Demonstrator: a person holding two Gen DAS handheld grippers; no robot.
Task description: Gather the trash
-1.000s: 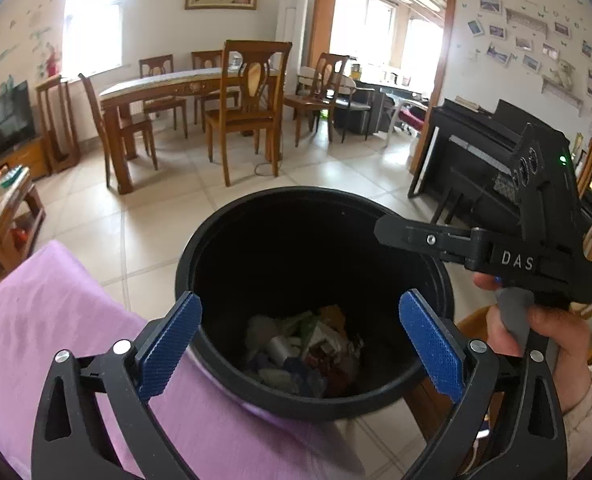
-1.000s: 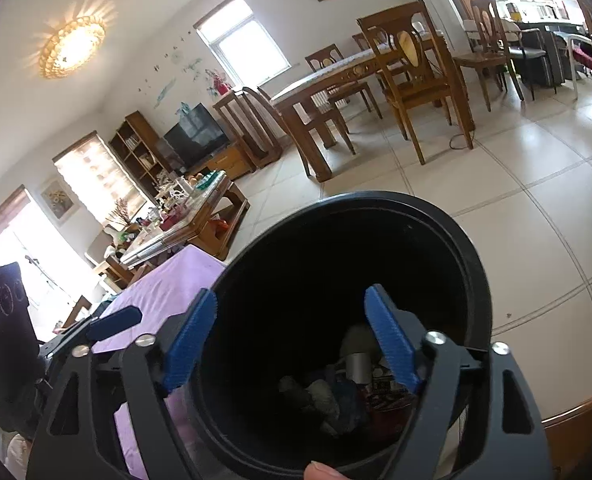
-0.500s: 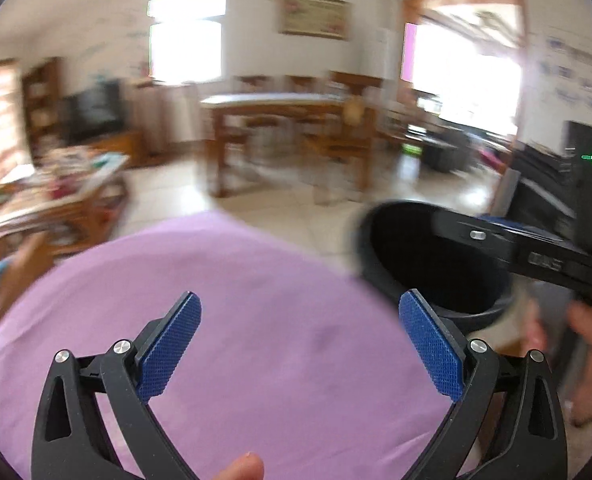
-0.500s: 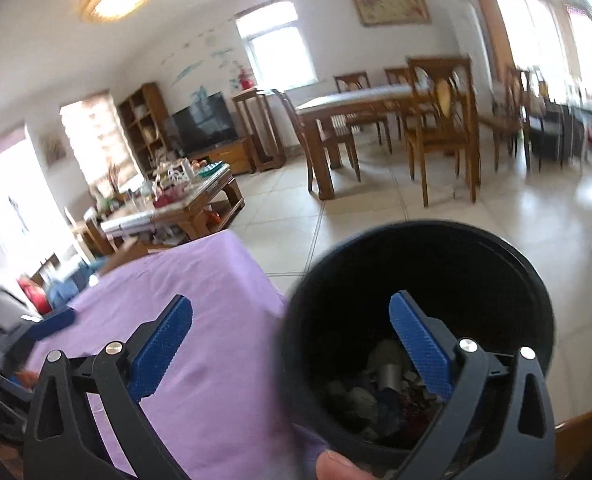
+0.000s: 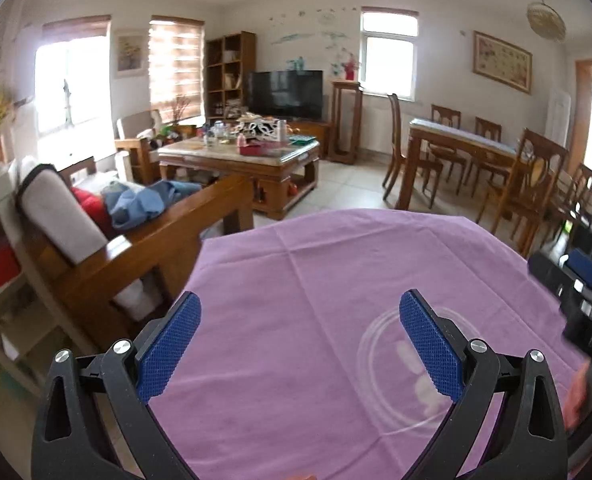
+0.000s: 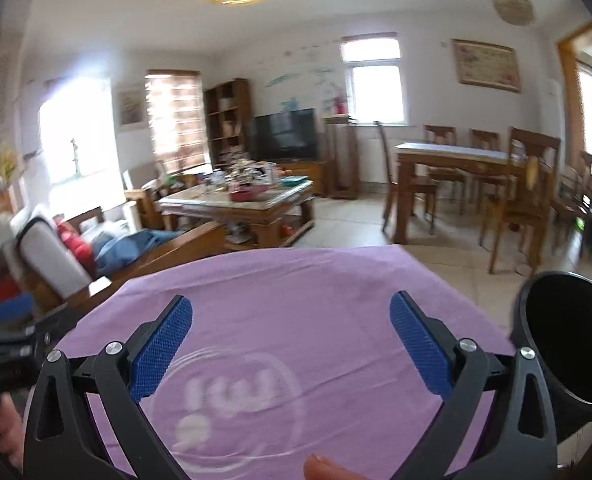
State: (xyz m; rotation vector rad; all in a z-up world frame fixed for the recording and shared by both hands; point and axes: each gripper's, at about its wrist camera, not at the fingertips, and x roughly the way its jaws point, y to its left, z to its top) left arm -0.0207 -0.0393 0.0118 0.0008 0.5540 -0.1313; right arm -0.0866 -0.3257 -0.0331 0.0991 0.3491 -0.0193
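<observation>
My left gripper (image 5: 300,344) is open and empty above the purple tablecloth (image 5: 336,280). A clear round plate (image 5: 416,368) lies on the cloth under its right finger. My right gripper (image 6: 290,348) is open and empty over the same cloth, with the clear plate (image 6: 232,404) below its left finger. The black trash bin (image 6: 564,344) stands off the table's right edge; its contents are hidden. The other gripper shows at the right edge of the left wrist view (image 5: 584,300) and at the left edge of the right wrist view (image 6: 8,344).
A wooden sofa (image 5: 144,240) with cushions stands left of the table. A cluttered coffee table (image 5: 240,156), a TV (image 5: 284,94) and a dining table with chairs (image 5: 476,160) lie beyond on the tiled floor.
Both grippers have swung left, away from the trash bin, and now face the purple table and the clear plate. The bin has passed to the right edge of the right wrist view.
</observation>
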